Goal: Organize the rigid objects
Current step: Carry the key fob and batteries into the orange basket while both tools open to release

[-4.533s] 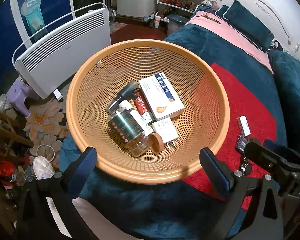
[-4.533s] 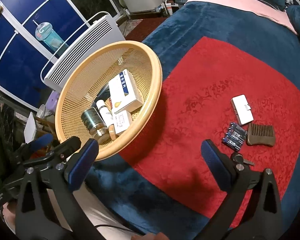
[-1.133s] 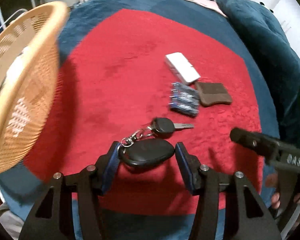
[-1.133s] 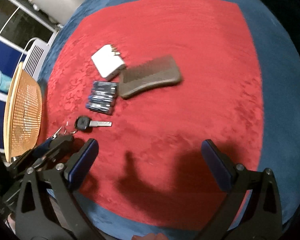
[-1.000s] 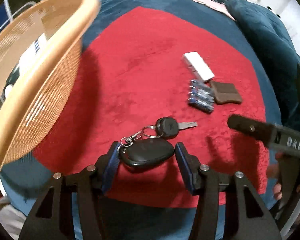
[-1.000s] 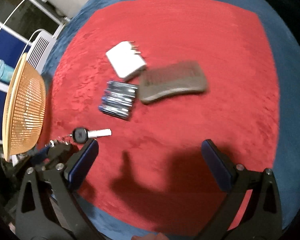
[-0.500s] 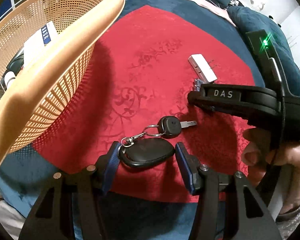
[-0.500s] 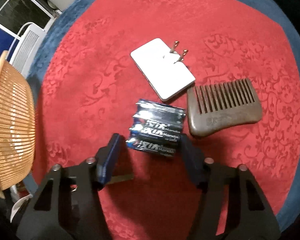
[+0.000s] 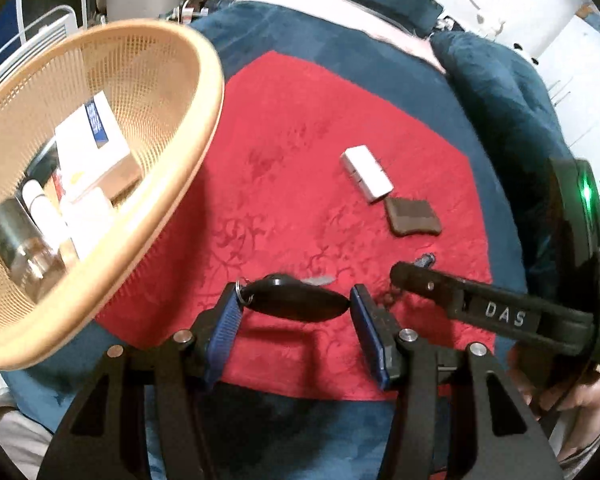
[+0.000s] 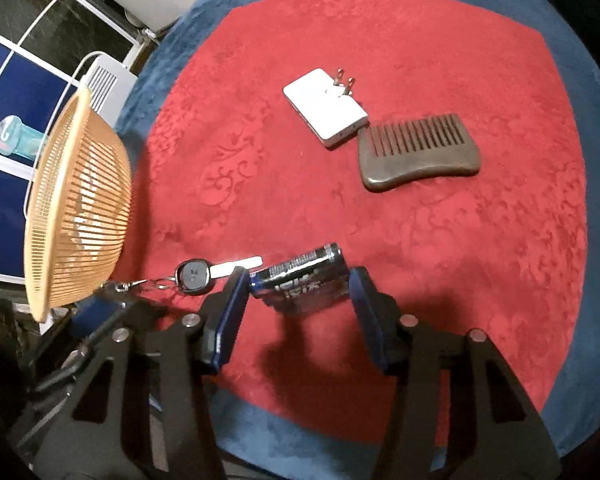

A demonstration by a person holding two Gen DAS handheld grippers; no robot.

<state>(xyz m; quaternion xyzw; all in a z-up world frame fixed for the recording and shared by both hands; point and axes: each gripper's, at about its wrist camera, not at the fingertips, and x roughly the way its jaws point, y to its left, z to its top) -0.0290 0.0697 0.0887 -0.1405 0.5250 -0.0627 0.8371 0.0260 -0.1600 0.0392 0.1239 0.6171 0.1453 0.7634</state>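
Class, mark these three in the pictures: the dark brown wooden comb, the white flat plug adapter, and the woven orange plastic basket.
Dark brown wooden comb (image 10: 420, 160), right wrist view, solid spine.
White flat plug adapter (image 10: 324, 110), right wrist view, flat face.
Woven orange plastic basket (image 9: 172, 152), left wrist view, near rim.

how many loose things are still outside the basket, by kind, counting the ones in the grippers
key fob with key: 1
battery pack: 1
white plug adapter: 1
brown comb: 1
total: 4
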